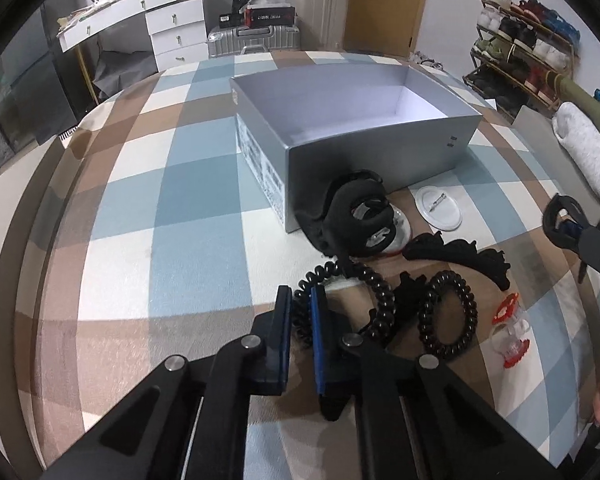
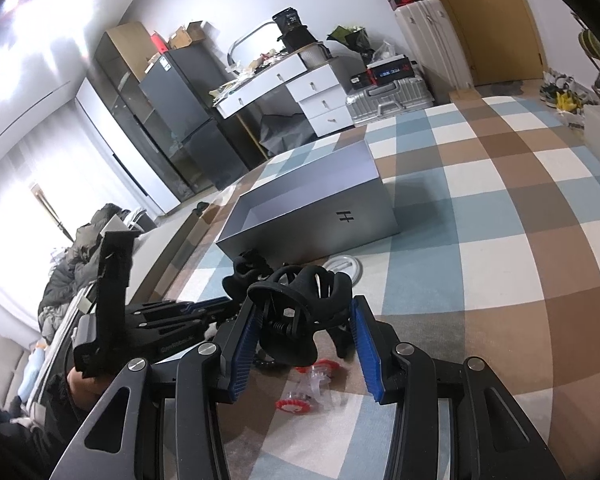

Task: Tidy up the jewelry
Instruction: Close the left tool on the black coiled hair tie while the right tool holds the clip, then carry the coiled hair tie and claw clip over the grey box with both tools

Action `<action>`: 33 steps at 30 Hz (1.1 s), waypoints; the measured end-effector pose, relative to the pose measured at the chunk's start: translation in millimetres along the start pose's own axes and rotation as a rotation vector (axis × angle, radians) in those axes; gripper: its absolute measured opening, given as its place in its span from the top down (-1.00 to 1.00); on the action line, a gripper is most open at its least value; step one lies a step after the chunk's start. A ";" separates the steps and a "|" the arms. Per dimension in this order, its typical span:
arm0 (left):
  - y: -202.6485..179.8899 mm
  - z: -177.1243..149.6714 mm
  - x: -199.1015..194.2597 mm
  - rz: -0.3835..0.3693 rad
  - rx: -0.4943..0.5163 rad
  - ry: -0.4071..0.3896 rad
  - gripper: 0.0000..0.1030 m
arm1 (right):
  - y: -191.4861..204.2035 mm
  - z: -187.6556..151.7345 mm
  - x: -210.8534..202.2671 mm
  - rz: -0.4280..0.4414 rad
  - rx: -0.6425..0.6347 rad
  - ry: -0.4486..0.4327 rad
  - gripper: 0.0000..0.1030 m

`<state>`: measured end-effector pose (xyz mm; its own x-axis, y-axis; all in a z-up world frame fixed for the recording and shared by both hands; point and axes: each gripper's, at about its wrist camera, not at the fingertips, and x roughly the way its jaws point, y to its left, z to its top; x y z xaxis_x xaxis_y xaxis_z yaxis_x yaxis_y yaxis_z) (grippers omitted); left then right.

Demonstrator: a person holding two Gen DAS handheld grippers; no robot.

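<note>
- Left tool (image 1: 301, 322), left wrist view: jaws clamped on a black spiral hair tie (image 1: 342, 300) lying on the checked tabletop (image 1: 204, 184). The open grey box (image 1: 364, 120) lies straight ahead, beyond a black claw clip (image 1: 360, 216); a second spiral hair tie (image 1: 448, 316) lies to the right.
- Right tool (image 2: 306, 350), right wrist view: jaws clamped on a held claw clip (image 2: 296, 312), clear of the tabletop (image 2: 500, 240). The grey box (image 2: 320, 216) lies ahead, slightly left, nearer the left tool's (image 2: 204, 308) side.
</note>
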<state>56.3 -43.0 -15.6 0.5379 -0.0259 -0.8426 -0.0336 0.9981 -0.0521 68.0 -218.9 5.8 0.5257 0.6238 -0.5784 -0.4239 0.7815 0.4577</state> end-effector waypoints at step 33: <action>18.0 52.3 -34.7 -0.052 -0.075 -0.352 0.91 | 35.6 60.3 26.5 -0.041 -0.163 -0.093 0.14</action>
<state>81.1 -21.3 40.8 0.7971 -0.0426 -0.6023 -0.0530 0.9887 -0.1401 111.3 -174.3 47.5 0.6075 0.5952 -0.5260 -0.5109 0.7998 0.3151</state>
